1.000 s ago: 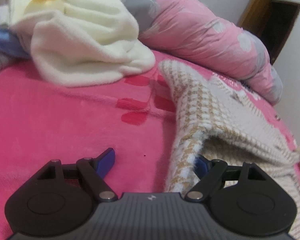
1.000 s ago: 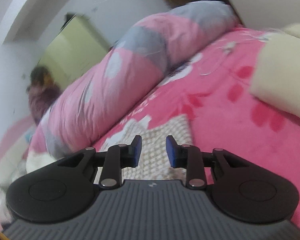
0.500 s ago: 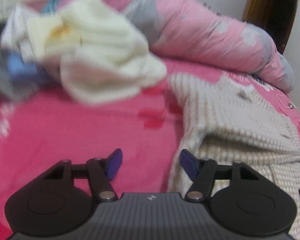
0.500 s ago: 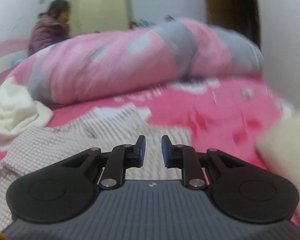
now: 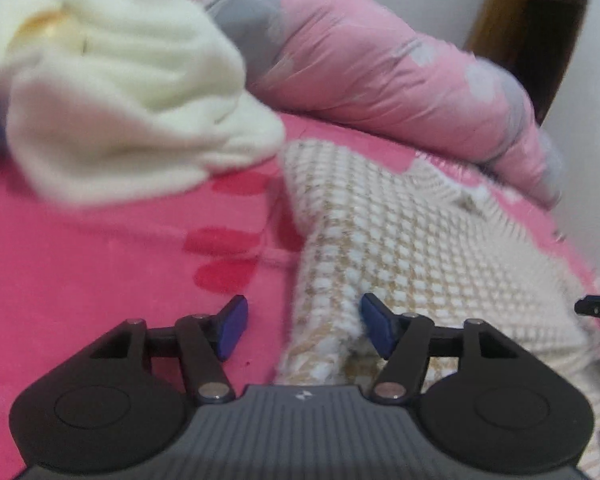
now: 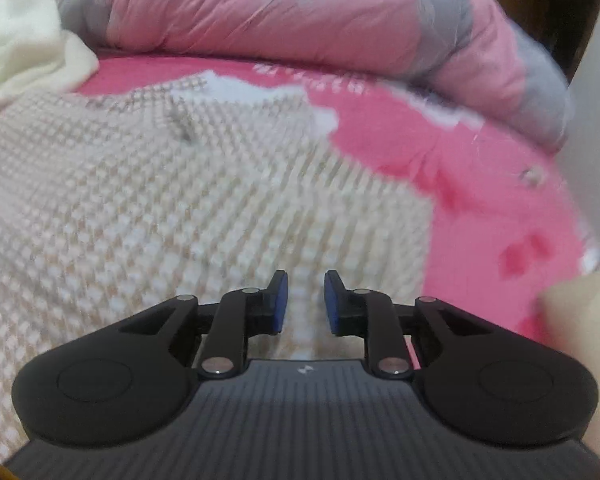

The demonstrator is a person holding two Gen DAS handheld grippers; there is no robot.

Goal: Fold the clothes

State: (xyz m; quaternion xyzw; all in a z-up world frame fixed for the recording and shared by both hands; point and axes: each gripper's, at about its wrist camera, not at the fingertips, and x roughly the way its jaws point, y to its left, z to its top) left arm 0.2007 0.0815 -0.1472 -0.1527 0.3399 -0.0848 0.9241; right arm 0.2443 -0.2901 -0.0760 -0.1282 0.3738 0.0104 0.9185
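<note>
A beige-and-white checked knit garment [image 5: 420, 248] lies spread on the pink bed sheet [image 5: 80, 280]. My left gripper [image 5: 304, 326] straddles its raised left edge fold. Its jaws are opening: the right pad is against the fold and the left pad stands apart over the sheet. In the right wrist view the same knit garment [image 6: 140, 200] fills the left and middle. My right gripper [image 6: 302, 304] is low over it near its right edge, with a narrow gap between the pads and nothing clamped.
A crumpled cream fleece garment [image 5: 120, 100] lies at the far left, also visible as cream fleece [image 6: 20, 40]. A rolled pink-and-grey quilt [image 5: 380, 60] runs along the back. Dark wooden furniture [image 5: 540, 32] stands behind. A blurred cream object [image 6: 580, 312] sits at the right edge.
The right gripper's view rolled upright and it swung over the knit garment, its gap a little narrower. The left gripper drew back, then returned to the fold with its jaws closer together than before.
</note>
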